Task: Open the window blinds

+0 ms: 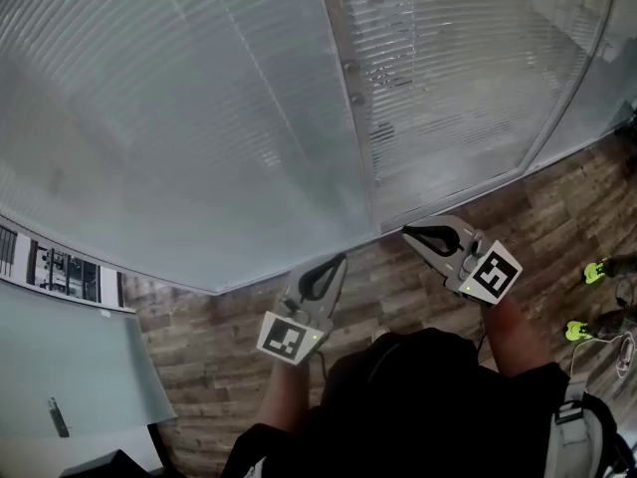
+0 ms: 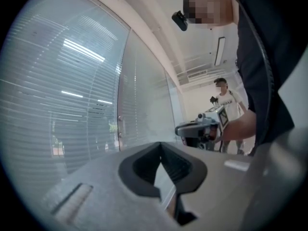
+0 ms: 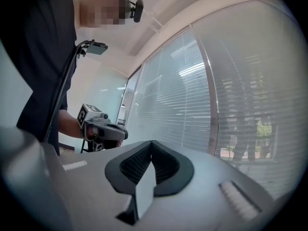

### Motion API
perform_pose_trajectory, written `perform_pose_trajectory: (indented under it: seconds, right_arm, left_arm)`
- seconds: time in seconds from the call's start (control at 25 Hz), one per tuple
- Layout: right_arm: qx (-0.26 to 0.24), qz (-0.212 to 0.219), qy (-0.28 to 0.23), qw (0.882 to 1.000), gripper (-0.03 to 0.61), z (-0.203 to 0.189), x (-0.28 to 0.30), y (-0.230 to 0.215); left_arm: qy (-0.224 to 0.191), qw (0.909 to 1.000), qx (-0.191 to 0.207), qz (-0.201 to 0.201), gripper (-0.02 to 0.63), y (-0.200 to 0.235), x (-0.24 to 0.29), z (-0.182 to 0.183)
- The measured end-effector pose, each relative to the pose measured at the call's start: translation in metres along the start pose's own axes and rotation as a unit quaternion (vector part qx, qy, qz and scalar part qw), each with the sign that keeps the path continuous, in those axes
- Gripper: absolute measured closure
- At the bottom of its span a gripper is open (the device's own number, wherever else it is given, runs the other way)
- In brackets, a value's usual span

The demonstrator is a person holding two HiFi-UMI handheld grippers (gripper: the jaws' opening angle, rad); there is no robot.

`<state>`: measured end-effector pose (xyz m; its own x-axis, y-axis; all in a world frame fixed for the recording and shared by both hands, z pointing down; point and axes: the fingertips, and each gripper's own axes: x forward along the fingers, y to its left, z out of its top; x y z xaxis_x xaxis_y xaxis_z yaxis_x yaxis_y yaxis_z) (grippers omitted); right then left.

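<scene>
Closed slatted window blinds [image 1: 199, 118] hang behind glass panels, a wide panel on the left and a narrower one [image 1: 458, 78] on the right. Two small knobs [image 1: 349, 67] sit on the vertical frame between them. Both grippers are held level in front of the glass, just short of its bottom edge. My left gripper [image 1: 341, 258] is shut and holds nothing; its tips [image 2: 160, 144] meet in the left gripper view. My right gripper [image 1: 406, 232] is also shut and empty, with its tips [image 3: 152, 142] together. The blinds [image 2: 72, 95] [image 3: 231, 100] fill the background of each gripper view.
Wood-plank floor [image 1: 418, 287] runs along the foot of the glass. A pale glass-topped surface [image 1: 70, 366] with a dark pen [image 1: 58, 416] lies at lower left. Green shoes [image 1: 595, 270] stand on the floor at right. A second person in a white shirt [image 2: 226, 102] stands further back.
</scene>
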<state>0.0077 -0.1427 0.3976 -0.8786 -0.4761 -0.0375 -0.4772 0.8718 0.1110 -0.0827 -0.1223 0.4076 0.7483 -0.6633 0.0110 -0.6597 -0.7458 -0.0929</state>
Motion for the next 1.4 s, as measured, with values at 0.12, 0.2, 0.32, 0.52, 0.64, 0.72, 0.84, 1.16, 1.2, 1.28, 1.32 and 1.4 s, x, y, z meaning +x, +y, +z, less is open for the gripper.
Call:
perform_pose_trajectory:
  seconds: [0.12,0.2,0.32,0.52,0.64,0.72,0.84,1.16,1.2,1.28,1.32,1.4]
  right_arm:
    - [0.002,-0.015,-0.004,1.000,0.572,0.001,0.006,-0.004]
    - [0.004,-0.024,-0.007,1.000,0.572,0.003,0.010,-0.006]
    - [-0.001,-0.030,-0.006,1.000,0.572,0.005,0.018,-0.007]
    - [-0.005,-0.034,0.002,0.999,0.572,0.002,0.018,-0.013]
    - [-0.006,-0.030,0.002,1.000,0.572,0.002,0.018,-0.017]
    - [-0.007,-0.025,0.002,1.000,0.572,0.003,0.020,-0.021]
    - [-0.006,-0.017,-0.001,1.000,0.572,0.002,0.026,-0.034]
    - [-0.011,0.019,-0.011,1.000,0.572,0.002,0.044,-0.075]
    - [-0.012,0.023,-0.014,1.000,0.572,0.003,0.045,-0.080]
    - [-0.011,0.031,-0.018,0.999,0.572,0.004,0.045,-0.089]
    - [-0.010,0.034,-0.018,0.999,0.572,0.005,0.045,-0.094]
    - [-0.008,0.038,-0.019,0.999,0.572,0.006,0.043,-0.104]
  left_arm:
    - [0.004,0.9999,-0.001,-0.011,0.611,0.008,-0.004,-0.006]
    - [0.002,0.9998,-0.001,-0.018,0.611,0.012,-0.007,-0.006]
    - [-0.001,0.9998,-0.001,-0.022,0.611,0.020,-0.010,-0.008]
    - [-0.004,0.9996,-0.009,-0.026,0.611,0.022,-0.004,-0.013]
    - [-0.006,0.9996,-0.011,-0.024,0.611,0.021,-0.001,-0.013]
    - [-0.004,0.9997,-0.012,-0.020,0.611,0.023,0.003,-0.012]
    - [-0.003,0.9999,-0.008,-0.014,0.611,0.029,0.013,-0.011]
    - [-0.001,0.9997,0.000,0.024,0.611,0.055,0.047,-0.004]
    - [-0.001,0.9996,0.002,0.028,0.611,0.057,0.052,-0.002]
    - [0.000,0.9994,0.005,0.034,0.609,0.059,0.062,-0.001]
    - [0.001,0.9993,0.004,0.036,0.611,0.060,0.068,0.000]
    - [0.003,0.9992,0.004,0.040,0.611,0.061,0.079,0.002]
